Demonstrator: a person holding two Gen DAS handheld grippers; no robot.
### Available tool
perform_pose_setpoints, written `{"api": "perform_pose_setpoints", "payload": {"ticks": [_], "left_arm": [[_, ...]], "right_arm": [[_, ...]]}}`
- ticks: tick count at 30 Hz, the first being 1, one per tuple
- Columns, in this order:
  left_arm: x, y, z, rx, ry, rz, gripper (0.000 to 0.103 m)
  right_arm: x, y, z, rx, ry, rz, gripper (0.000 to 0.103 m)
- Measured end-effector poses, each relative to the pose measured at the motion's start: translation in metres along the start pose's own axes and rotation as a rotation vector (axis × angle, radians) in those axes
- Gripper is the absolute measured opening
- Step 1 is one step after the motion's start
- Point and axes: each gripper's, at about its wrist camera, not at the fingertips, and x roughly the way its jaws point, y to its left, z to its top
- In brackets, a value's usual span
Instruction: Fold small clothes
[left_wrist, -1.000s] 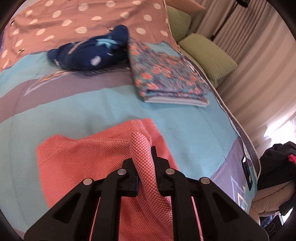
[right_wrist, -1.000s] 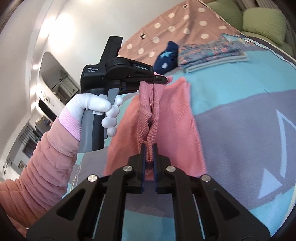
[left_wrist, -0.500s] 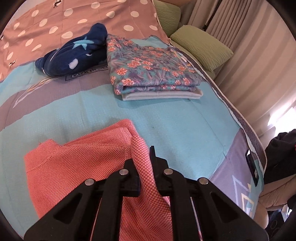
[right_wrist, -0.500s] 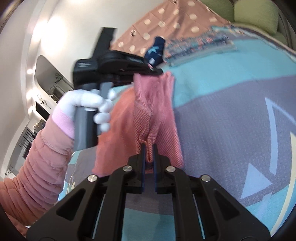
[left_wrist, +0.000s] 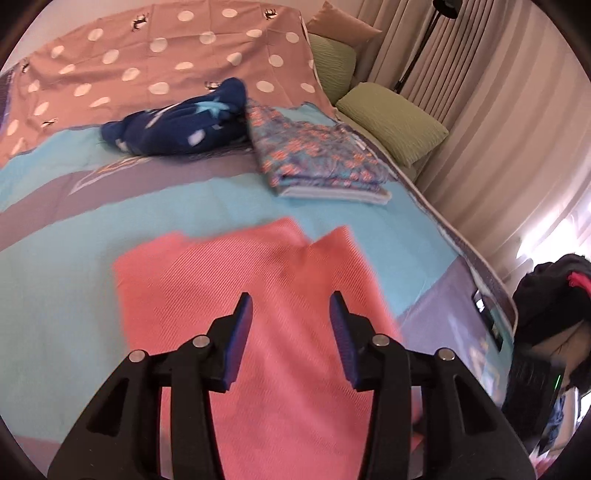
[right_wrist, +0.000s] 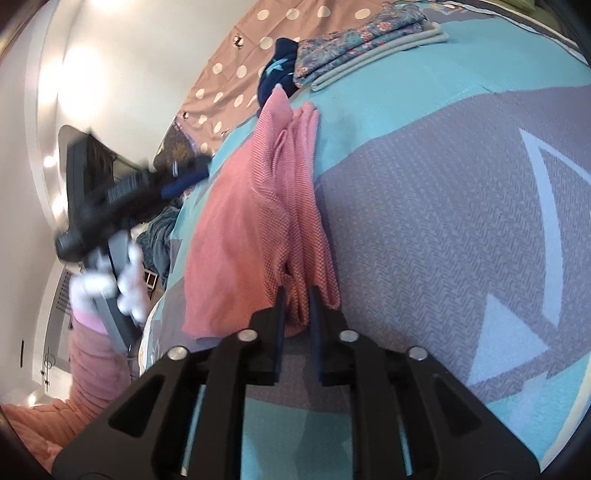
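A coral-pink knit garment (left_wrist: 258, 295) lies spread on the bed, folded over on itself. My left gripper (left_wrist: 290, 295) hovers just above it, jaws opening, with nothing between the blue pads (left_wrist: 240, 332). In the right wrist view the same garment (right_wrist: 240, 229) runs away from me in a long fold. My right gripper (right_wrist: 297, 291) sits at its near end, jaws opening. A ridge of the cloth still lies loosely between its fingers (right_wrist: 279, 314). The left gripper (right_wrist: 184, 177) shows blurred at the left, held by a white-gloved hand (right_wrist: 125, 291).
A crumpled navy star-print garment (left_wrist: 177, 125) and a folded floral pile (left_wrist: 321, 162) lie farther up the bed. Green pillows (left_wrist: 391, 122) and curtains are at the right. A dark bag (left_wrist: 546, 295) sits beyond the bed's right edge. A pink sleeve (right_wrist: 92, 362) is at the lower left.
The left gripper has let go of the pink garment and drawn back; the lifted fold now lies flat. The right gripper has sunk toward the bed and its jaws have parted.
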Motion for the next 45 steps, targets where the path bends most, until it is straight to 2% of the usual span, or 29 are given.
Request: {"api": "perform_pose_setpoints", "payload": {"ticks": [1,3,4,7,11,16,24,28,31,32,33,35,36,39,40,43,44,45], "left_arm": [[-0.005,0.004,-0.012,0.02,0.001,0.019,0.044],[-0.01,0.01,-0.032,0.063,0.007,0.078,0.044],[-0.011,0.011,-0.039,0.076,0.013,0.099,0.044],[-0.006,0.018,-0.058,0.088,0.033,0.113,0.044],[-0.001,0.025,-0.067,0.076,0.003,0.108,0.046],[0.002,0.032,-0.074,0.05,-0.034,0.079,0.046],[0.003,0.038,-0.076,0.026,-0.049,0.04,0.046],[0.003,0.037,-0.078,0.035,-0.056,0.041,0.047],[0.003,0.037,-0.078,0.037,-0.06,0.035,0.048],[0.003,0.037,-0.079,0.036,-0.061,0.031,0.049],[0.003,0.037,-0.079,0.036,-0.062,0.029,0.049],[0.002,0.038,-0.08,0.033,-0.065,0.024,0.049],[0.001,0.038,-0.08,0.029,-0.066,0.021,0.049],[-0.005,0.042,-0.08,-0.004,-0.092,0.011,0.049],[-0.007,0.043,-0.08,-0.013,-0.103,0.018,0.049],[-0.011,0.042,-0.08,-0.019,-0.128,0.091,0.049],[-0.011,0.043,-0.079,-0.02,-0.129,0.107,0.049],[-0.01,0.043,-0.079,-0.021,-0.126,0.11,0.049]], "right_arm": [[-0.003,0.002,0.003,-0.014,0.001,0.009,0.027],[-0.01,0.009,0.014,-0.058,-0.008,0.005,0.049],[-0.012,0.014,0.025,-0.091,-0.014,0.0,0.051],[-0.007,0.023,0.053,-0.135,-0.016,-0.003,0.051],[0.013,0.028,0.097,-0.164,-0.012,-0.032,0.051],[0.057,0.023,0.15,-0.119,0.051,0.038,0.049],[0.119,0.015,0.193,-0.077,0.129,0.04,0.049],[0.146,0.01,0.201,-0.057,0.176,0.016,0.049],[0.161,0.01,0.204,-0.062,0.201,0.007,0.043],[0.164,0.011,0.205,-0.069,0.203,-0.002,0.027],[0.166,0.012,0.206,-0.076,0.2,-0.006,0.005],[0.161,0.021,0.209,-0.081,0.174,0.033,0.005],[0.15,0.033,0.21,-0.125,0.12,0.062,0.005],[0.122,0.058,0.213,-0.218,0.007,0.063,0.005],[0.123,0.062,0.215,-0.247,-0.003,0.031,0.005],[0.158,0.05,0.217,-0.301,0.055,-0.141,0.01],[0.174,0.038,0.217,-0.295,0.085,-0.23,0.012],[0.178,0.029,0.217,-0.27,0.095,-0.259,0.012]]}}
